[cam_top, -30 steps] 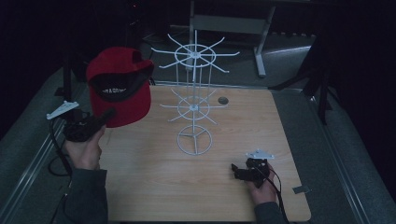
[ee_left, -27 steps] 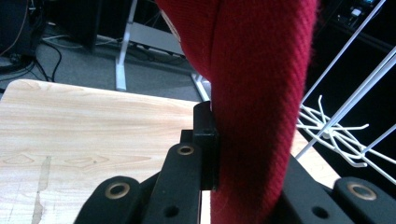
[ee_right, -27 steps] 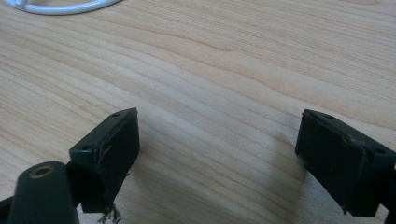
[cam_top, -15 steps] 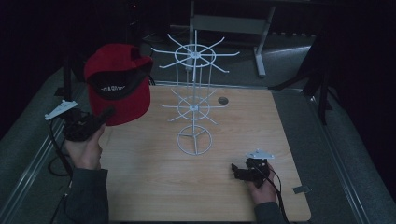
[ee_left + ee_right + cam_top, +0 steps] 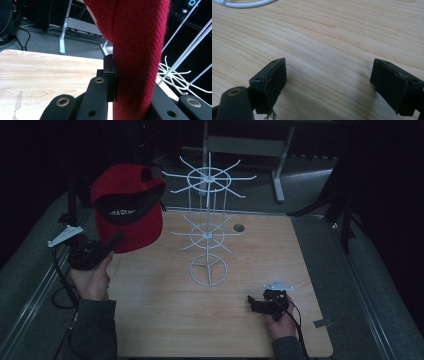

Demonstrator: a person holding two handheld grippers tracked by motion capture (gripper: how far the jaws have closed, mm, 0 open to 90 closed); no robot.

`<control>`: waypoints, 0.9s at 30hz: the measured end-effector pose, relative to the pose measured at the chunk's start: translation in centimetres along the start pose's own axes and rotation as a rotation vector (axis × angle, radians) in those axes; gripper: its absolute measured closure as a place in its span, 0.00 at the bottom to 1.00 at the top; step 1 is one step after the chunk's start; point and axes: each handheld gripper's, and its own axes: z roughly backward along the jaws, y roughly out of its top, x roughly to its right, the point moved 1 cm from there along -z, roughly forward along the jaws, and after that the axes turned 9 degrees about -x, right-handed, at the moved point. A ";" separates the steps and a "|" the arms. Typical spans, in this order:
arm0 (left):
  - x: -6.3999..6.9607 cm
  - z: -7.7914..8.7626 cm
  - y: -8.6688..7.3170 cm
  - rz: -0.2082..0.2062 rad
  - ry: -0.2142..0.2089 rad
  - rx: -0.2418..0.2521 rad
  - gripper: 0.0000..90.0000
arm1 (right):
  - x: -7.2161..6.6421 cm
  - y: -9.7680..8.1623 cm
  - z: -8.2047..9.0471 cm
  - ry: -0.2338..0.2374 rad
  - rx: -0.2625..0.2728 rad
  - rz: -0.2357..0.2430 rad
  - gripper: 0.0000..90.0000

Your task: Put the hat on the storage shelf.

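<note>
The red cap (image 5: 127,212) hangs in the air above the table's (image 5: 165,320) far left corner, its open underside turned toward the camera. A black band inside carries white lettering, too small and dim to read. The left gripper (image 5: 112,242) holds it from below at the lower edge: in the left gripper view the thick red cloth (image 5: 136,57) runs straight up between the black jaws, which are clamped on it.

The left hand (image 5: 92,277) sits at the table's left edge, partly over the grey floor strip beside it. The right gripper (image 5: 252,304) rests low near the front edge, right of the middle. In the right gripper view its jaws stand wide apart with bare wood (image 5: 329,57) between them and nothing gripped.

A white wire display rack (image 5: 207,227) stands in the middle of the table, nearer the far edge: a round ring base, a centre pole, and two tiers of spokes spreading outward. The upper tier's left spokes reach close to the cap's right side, so there is little free room there. A small round hole (image 5: 238,227) sits in the wood right of the rack. A small grey tab (image 5: 322,323) lies near the front right corner.

The front half of the table, from the rack's base toward the near edge, is open wood.
</note>
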 end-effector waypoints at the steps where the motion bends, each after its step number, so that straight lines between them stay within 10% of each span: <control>1: 0.0 0.0 0.0 0.001 -0.003 -0.001 0.95 | 0.0 0.0 0.0 0.000 0.000 0.000 0.15; 27: 0.9 -0.3 0.9 -0.013 -0.015 0.015 0.95 | 0.0 0.0 0.0 -0.001 0.000 0.000 0.15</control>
